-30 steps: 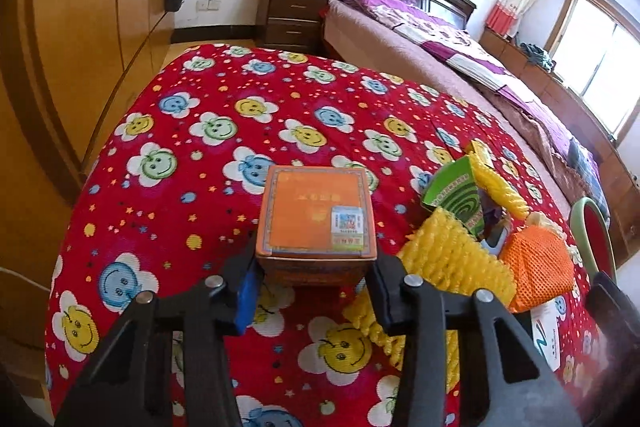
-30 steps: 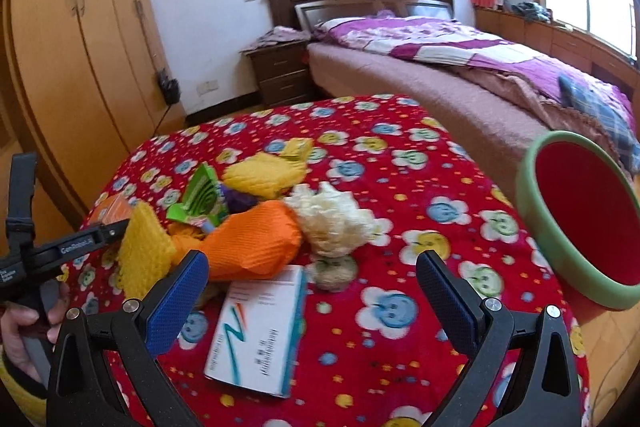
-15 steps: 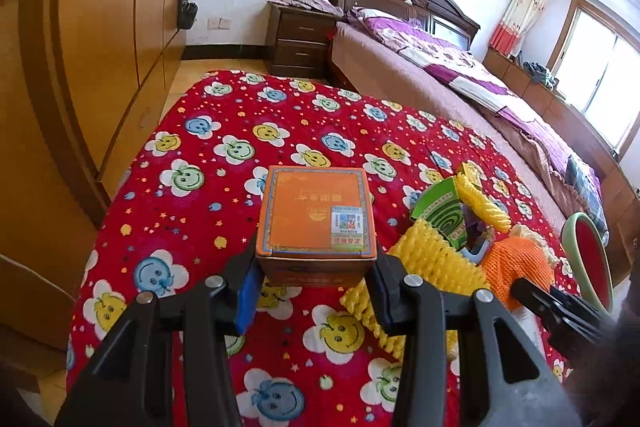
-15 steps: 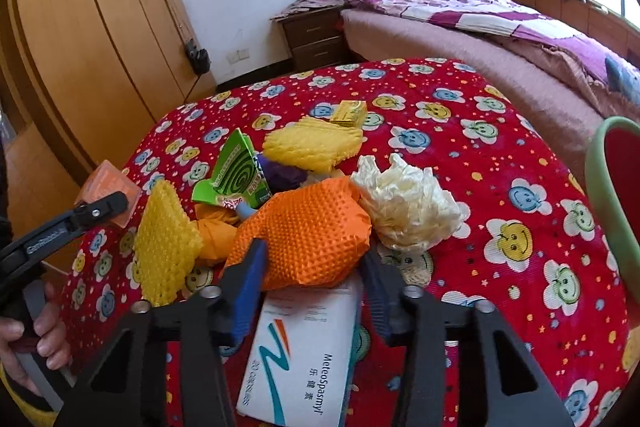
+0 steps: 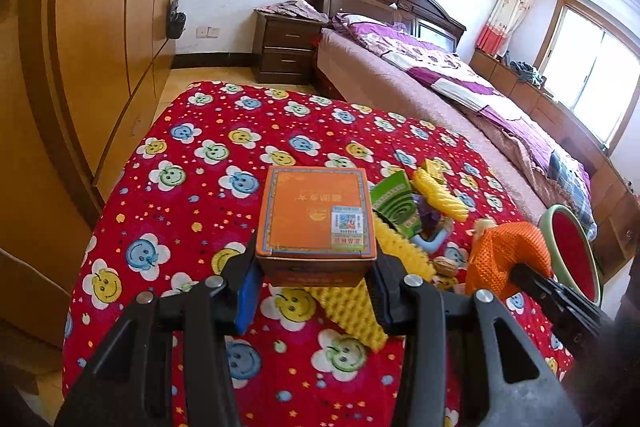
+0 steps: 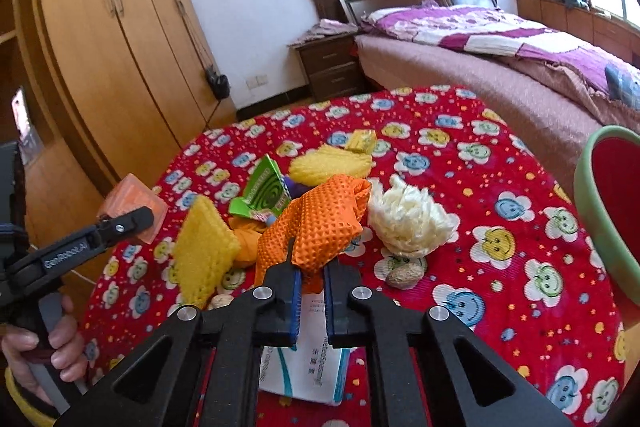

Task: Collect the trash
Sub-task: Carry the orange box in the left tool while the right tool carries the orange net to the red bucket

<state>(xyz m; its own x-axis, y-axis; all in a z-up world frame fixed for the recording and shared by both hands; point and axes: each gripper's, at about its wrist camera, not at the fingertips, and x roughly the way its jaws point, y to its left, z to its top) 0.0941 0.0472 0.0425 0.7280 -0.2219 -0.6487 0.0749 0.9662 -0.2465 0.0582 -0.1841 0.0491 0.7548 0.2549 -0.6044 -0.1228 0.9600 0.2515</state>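
Though pinched, orange foam net (image 6: 316,223) between hand-held gripper (image 6: 310,291) pads.

The counter's cloth (image 5: 192,211) is showing bright red, dotted with smiling flowers in blue, yellow and green. The box (image 5: 316,217) is glowing orange with a thin blue border and a green-and-white sticker. A dimpled foam sheet (image 6: 316,223) is showing orange, two other foam sheets (image 6: 202,255) yellow, and a crumpled net (image 6: 404,223) cream. A carton (image 6: 262,193) is displaying green with a dark spiral. The basin (image 6: 588,211) is showing a green rim and red inside. The tongs (image 6: 309,291) are showing black with blue pads.
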